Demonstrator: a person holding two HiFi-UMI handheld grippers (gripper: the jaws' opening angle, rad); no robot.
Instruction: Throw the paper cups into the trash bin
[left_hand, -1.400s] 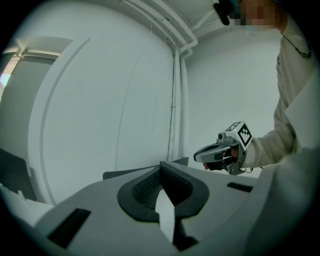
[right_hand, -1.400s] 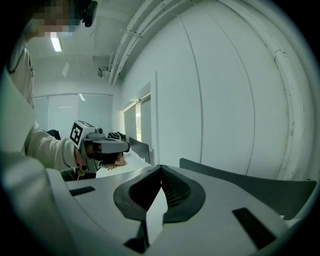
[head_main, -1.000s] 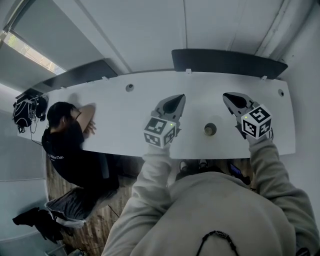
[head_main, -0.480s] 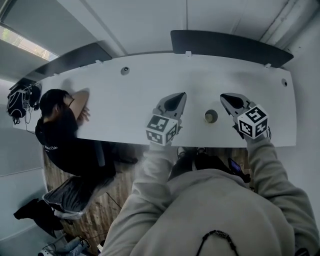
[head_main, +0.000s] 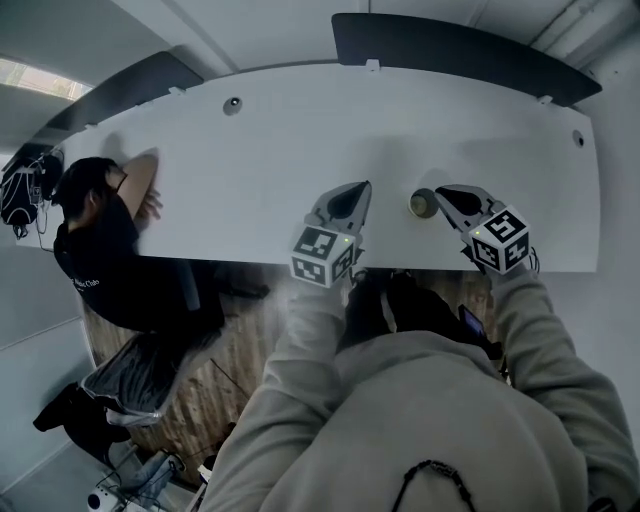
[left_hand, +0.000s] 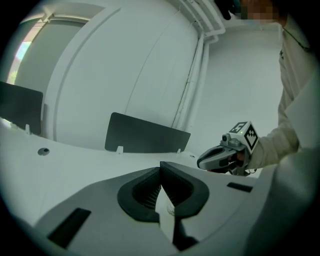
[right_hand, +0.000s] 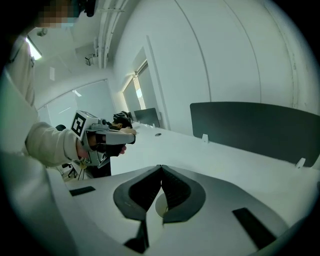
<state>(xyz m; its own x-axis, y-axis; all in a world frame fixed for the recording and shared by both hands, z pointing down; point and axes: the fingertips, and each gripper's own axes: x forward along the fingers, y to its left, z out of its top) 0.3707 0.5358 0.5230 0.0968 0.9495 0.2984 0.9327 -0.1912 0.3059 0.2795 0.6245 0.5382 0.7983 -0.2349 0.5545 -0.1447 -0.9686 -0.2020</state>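
One paper cup (head_main: 422, 203) stands open end up near the front edge of the long white table (head_main: 300, 150). My right gripper (head_main: 443, 192) is shut with nothing in it, its tips just to the right of the cup, and whether they touch I cannot tell. In the right gripper view the jaws meet, and the cup's pale rim (right_hand: 161, 205) shows low behind them. My left gripper (head_main: 358, 188) is shut with nothing held, a short way to the left of the cup. Each gripper view shows the other: the right gripper (left_hand: 200, 162) and the left gripper (right_hand: 134, 137).
A person (head_main: 95, 240) leans on the table's left end, with a chair (head_main: 130, 375) below. Dark screens (head_main: 450, 45) stand along the table's far edge. A black bag (head_main: 20, 195) hangs at the far left. No trash bin is in view.
Both grippers have drawn back toward the table's near edge. The right gripper's tips, earlier beyond the cup, are now level with it and close beside it. The cup has stayed put.
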